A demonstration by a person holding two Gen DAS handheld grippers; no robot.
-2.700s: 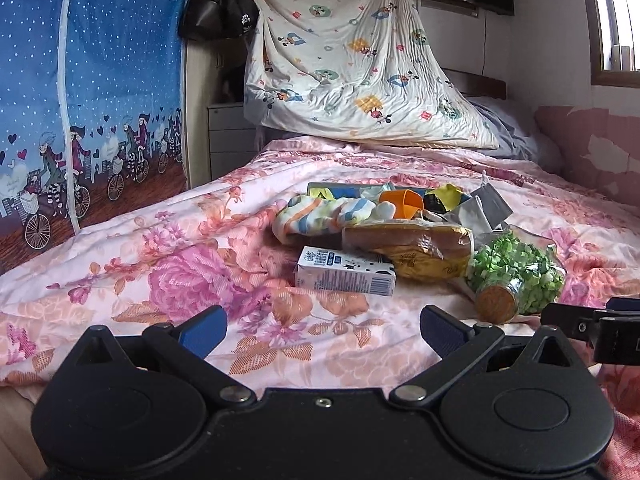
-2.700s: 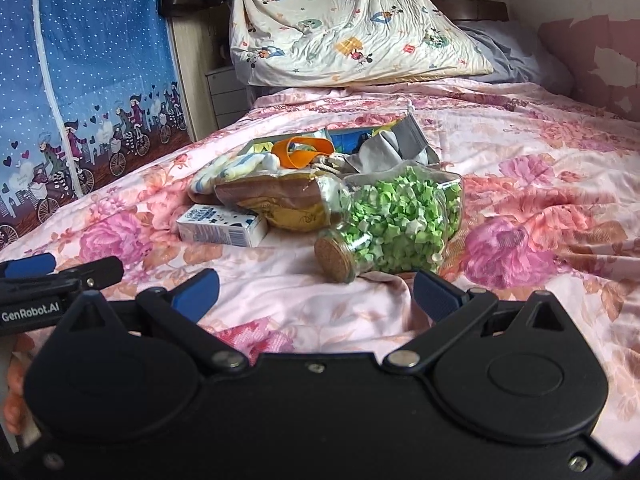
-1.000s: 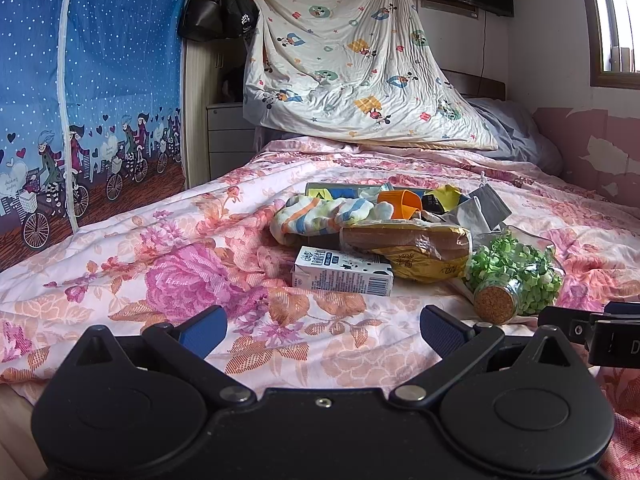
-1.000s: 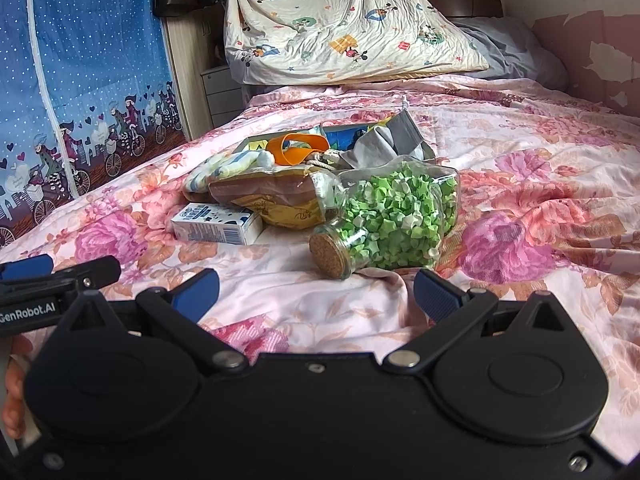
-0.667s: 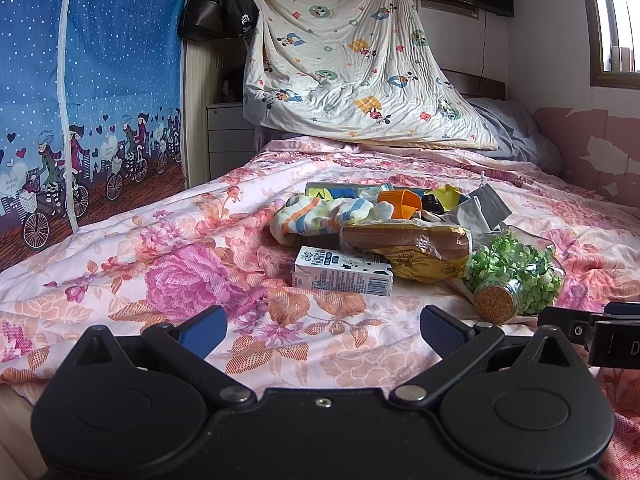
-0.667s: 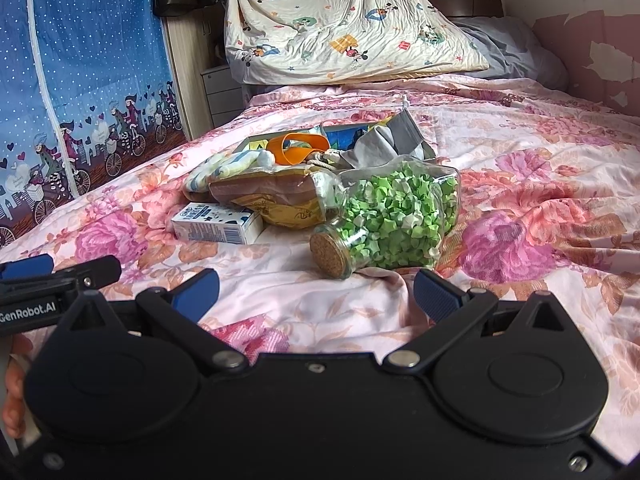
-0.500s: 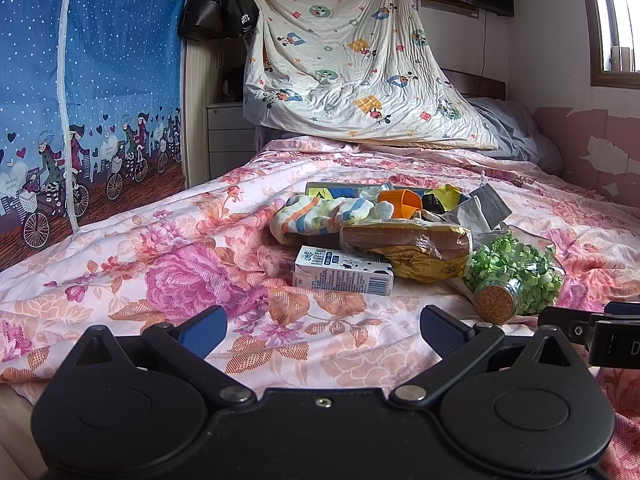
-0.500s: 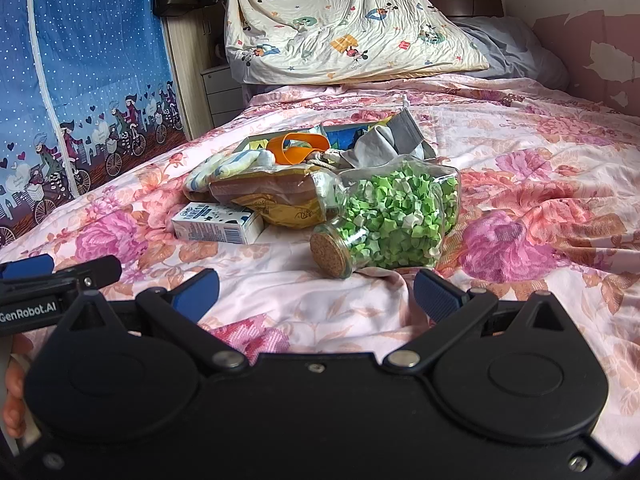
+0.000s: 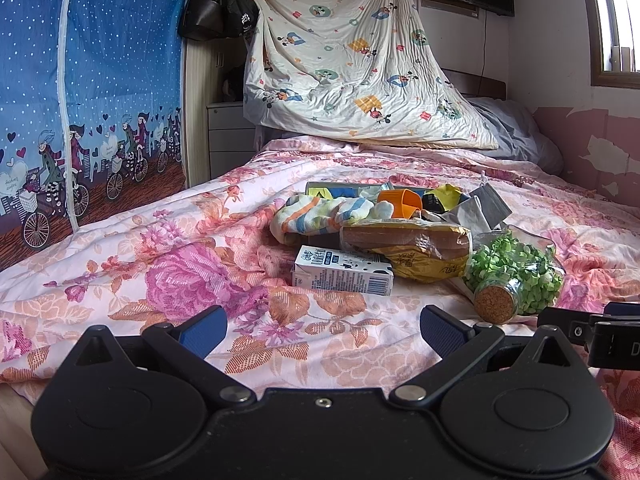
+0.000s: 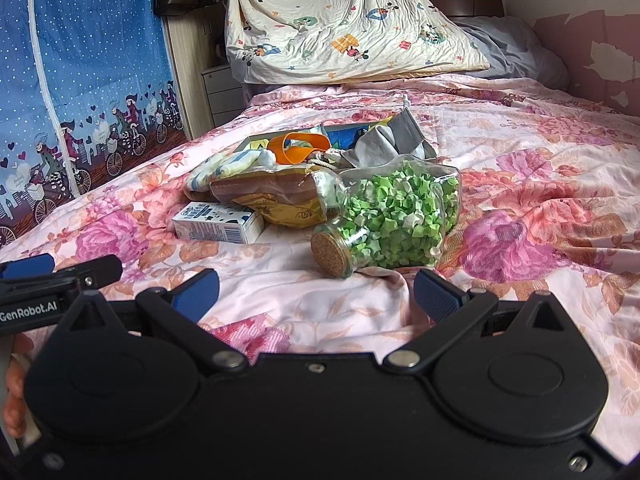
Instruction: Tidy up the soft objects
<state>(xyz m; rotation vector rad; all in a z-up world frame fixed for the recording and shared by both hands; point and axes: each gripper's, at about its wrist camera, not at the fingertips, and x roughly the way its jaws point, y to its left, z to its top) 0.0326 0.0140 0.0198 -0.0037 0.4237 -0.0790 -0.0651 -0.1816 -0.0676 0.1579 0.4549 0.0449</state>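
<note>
A heap of items lies mid-bed on the floral bedspread [image 9: 192, 276]. Striped socks [image 9: 320, 216] sit at its left, a grey cloth [image 9: 480, 210] at the back right, an orange band [image 9: 400, 202] between them. In front lie a wrapped bread loaf [image 9: 404, 240], a milk carton [image 9: 344, 276] and a corked jar of green paper stars [image 10: 396, 216]. My left gripper [image 9: 322, 330] hangs open near the bed's front edge, short of the carton. My right gripper [image 10: 314, 294] is open just before the jar's cork.
A cartoon-print sheet [image 9: 352, 52] hangs behind the bed, with a grey pillow [image 9: 516, 136] at the far right. A blue bicycle-print curtain [image 9: 80, 80] and a white drawer unit [image 9: 228, 132] stand left. A flat box [image 10: 280, 142] lies under the heap.
Both views have shifted only slightly over the frames; the grippers stay open and nothing in the heap has moved.
</note>
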